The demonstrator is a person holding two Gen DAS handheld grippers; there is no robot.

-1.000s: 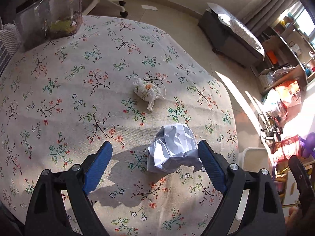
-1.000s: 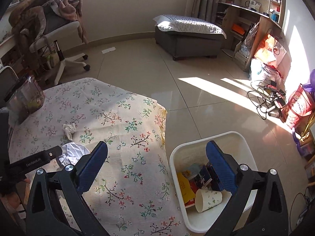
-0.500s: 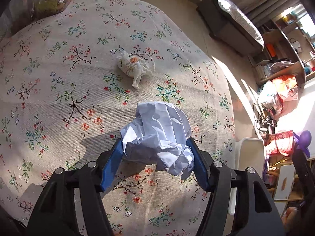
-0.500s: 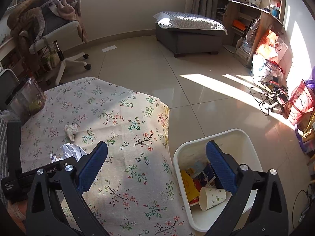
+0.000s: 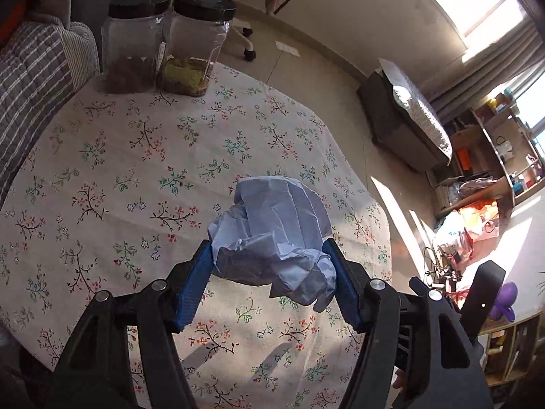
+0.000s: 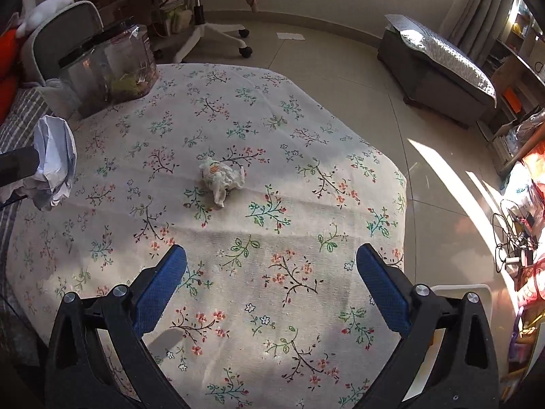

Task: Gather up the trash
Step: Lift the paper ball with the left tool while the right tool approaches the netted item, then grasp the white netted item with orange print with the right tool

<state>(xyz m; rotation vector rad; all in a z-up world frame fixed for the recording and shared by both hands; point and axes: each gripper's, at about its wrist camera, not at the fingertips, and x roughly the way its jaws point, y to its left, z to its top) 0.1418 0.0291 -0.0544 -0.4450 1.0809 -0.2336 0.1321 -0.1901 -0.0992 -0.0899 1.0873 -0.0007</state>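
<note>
Two pieces of trash matter, and each gripper has its own. From the left wrist, the left gripper has its blue pads pressed in against a crumpled ball of white paper, which bulges forward and above the fingertips and hangs clear over the floral tablecloth. Two dark-lidded jars stand at the far edge, well apart from the grip. No bin can be made out in this view, so the direction of the carry cannot be judged from here.

From the right wrist, the right gripper hovers over the near part of the cloth with its fingers spread wide and nothing between them. A small wadded tissue with an orange mark lies ahead of the fingertips and a little left of the centre line, its tail trailing toward the camera. The held paper ball shows at the far left edge, so the right gripper is plainly the nearer one to the tissue. A white bin rim peeks out at the lower right, beside the table edge; the left's load probably has to cross that way.
</note>
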